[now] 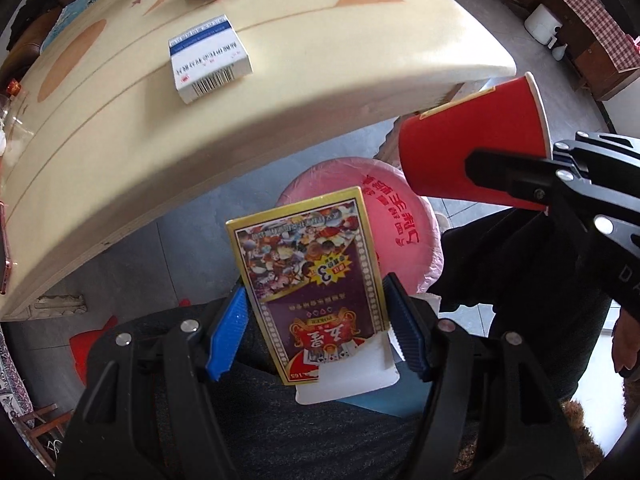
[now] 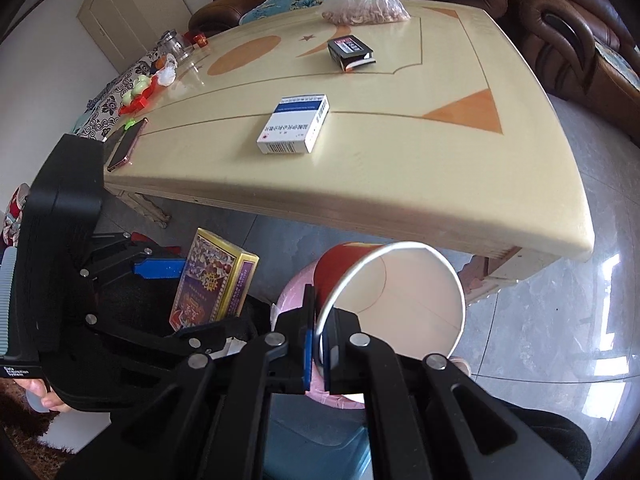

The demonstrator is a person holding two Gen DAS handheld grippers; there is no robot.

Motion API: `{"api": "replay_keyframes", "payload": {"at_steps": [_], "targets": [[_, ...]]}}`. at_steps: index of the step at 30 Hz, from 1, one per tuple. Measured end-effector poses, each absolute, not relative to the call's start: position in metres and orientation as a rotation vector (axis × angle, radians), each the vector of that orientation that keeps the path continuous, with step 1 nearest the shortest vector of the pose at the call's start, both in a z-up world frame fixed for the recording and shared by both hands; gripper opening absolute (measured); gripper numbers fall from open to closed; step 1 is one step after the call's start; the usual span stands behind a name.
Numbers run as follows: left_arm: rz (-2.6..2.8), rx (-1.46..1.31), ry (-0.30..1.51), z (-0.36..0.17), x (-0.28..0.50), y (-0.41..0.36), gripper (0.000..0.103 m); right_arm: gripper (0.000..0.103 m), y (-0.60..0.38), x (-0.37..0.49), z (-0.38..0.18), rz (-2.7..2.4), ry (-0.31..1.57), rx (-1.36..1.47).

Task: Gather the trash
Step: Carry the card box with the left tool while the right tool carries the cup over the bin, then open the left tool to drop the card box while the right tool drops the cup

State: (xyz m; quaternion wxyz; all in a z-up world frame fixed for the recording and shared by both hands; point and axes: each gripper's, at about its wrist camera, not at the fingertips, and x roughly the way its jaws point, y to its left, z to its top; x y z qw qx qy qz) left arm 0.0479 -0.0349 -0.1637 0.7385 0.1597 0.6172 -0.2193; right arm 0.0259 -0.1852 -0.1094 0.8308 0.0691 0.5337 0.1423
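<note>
My left gripper [image 1: 316, 292] is shut on a gold-edged playing-card box [image 1: 316, 280], its blue pads [image 1: 228, 328] pressing both long sides. The box stands upright over the floor, in front of the table. My right gripper [image 2: 318, 344] is shut on the rim of a red paper cup [image 2: 400, 292], one finger inside the white interior and one outside. The cup lies tilted on its side and looks empty. A bin lined with a pink bag [image 1: 400, 232] sits below both grippers. The right wrist view shows the card box [image 2: 212, 284] left of the cup, and the bin [image 2: 296, 292] behind it.
A cream table [image 2: 400, 208] carries a white-and-blue medicine box [image 2: 294, 124], a dark small box [image 2: 350, 52], a plastic bag of nuts [image 2: 364, 4], a phone [image 2: 126, 144] and small items at its left end. A brown sofa [image 2: 560, 32] stands behind. Grey tile floor lies to the right.
</note>
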Motion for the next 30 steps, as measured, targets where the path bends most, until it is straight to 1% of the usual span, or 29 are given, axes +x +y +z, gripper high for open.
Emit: {"api": "replay_keyframes", "payload": {"at_steps": [17, 30], "targets": [[-0.465, 0.225, 1.593, -0.284, 0.063, -0.034, 0.065, 0.004, -0.191, 0.029, -0.216, 0.205, 1.267, 0.202], [-0.430, 0.167, 1.711, -0.337, 0.082, -0.048, 0.065, 0.004, -0.203, 0.049, -0.284, 0.171, 1.375, 0.269]]}}
